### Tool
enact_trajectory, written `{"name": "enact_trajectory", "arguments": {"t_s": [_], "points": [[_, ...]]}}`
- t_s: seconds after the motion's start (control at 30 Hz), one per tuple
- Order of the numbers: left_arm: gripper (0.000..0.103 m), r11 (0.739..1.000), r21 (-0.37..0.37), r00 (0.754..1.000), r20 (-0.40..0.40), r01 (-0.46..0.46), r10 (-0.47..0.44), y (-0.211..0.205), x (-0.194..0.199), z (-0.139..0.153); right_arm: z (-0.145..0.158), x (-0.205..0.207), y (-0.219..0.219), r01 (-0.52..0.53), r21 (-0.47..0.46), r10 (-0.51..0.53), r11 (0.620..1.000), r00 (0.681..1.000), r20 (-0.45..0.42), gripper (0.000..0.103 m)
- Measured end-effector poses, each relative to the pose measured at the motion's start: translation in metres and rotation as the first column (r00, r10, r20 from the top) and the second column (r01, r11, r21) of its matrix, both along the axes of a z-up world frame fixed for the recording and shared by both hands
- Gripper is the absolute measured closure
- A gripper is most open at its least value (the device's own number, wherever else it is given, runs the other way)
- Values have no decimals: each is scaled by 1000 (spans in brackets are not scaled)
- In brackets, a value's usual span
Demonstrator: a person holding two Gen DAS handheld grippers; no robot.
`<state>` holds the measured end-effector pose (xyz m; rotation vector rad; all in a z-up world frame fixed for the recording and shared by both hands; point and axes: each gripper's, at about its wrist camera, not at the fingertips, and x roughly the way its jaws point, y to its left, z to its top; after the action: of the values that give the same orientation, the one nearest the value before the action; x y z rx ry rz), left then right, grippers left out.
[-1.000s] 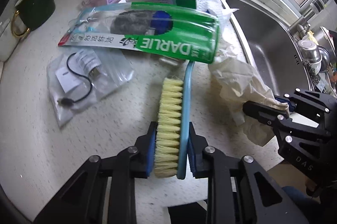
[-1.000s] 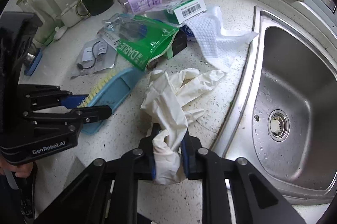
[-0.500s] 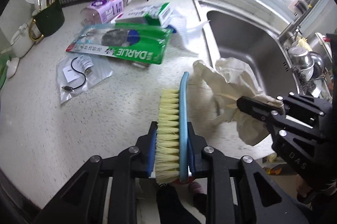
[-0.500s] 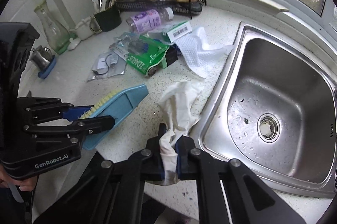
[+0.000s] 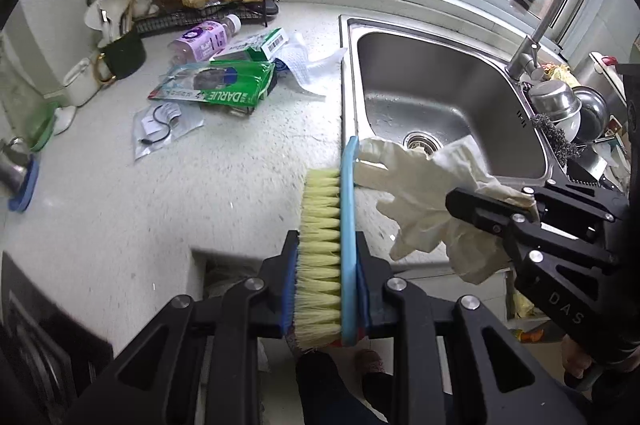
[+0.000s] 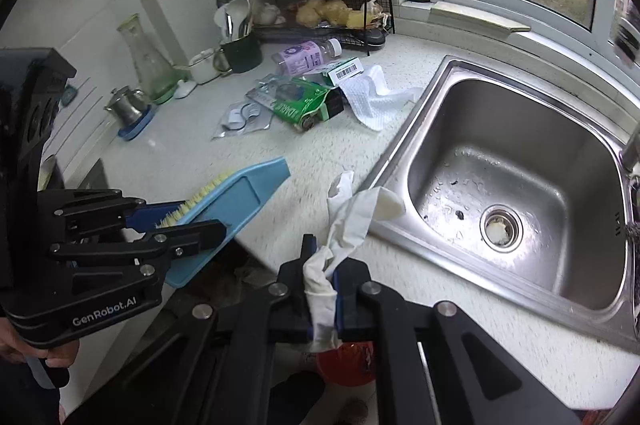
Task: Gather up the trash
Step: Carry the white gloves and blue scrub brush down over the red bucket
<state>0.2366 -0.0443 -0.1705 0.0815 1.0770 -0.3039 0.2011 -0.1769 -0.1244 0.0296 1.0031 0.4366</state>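
Two items lifted: left gripper (image 5: 326, 289) jaws clamped the brush (image 5: 326, 241), right gripper (image 6: 322, 289) jaws pinched the glove (image 6: 352, 213); green packet (image 5: 224, 85), bottle (image 5: 202, 37), bag (image 5: 164, 125) remained on table (image 5: 120, 209).

Right gripper (image 6: 322, 299) at bottom centre, jaws clamped tight on crumpled off-white rubber glove (image 6: 347, 213); glove rises from pads, flops toward rim of stainless steel sink (image 6: 400, 145). Left gripper (image 6: 176, 225) at left, black, gripping blue plastic scrub brush with pale yellow bristles (image 6: 236, 197); brush held above front edge of speckled white countertop (image 6: 172, 153). Further back on countertop: green DARLIE package (image 6: 296, 105), white textured cloth (image 6: 372, 97) beside it, purple-labelled clear bottle (image 6: 306, 53) lying on side, clear plastic bag holding black cable (image 6: 240, 117). Red round object (image 6: 348, 365) below gripper, partly hidden.
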Motion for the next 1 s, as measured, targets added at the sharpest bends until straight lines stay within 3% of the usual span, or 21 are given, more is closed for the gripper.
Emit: {"name": "enact_trajectory", "arguments": {"t_s": [0.27,0.43,0.63,1.0], "points": [[81,999,0,999,29,-43,43,-23,-66,14,15,-47,-19,-48,24,47,999,998,28,97],[81,999,-2,999,5,-47,47,-34,-95,9,14,-69,-23,-69,26,68,997,998,7,97],[81,997,4,995,-71,-71,71,-33,-120,-22,-10,-82,-20,-76,31,78,997,995,-66,97],[81,992,26,968,-219,-121,124,-17,-139,-96,-87,-94,-5,-86,6,85,996,966,-245,97]]}}
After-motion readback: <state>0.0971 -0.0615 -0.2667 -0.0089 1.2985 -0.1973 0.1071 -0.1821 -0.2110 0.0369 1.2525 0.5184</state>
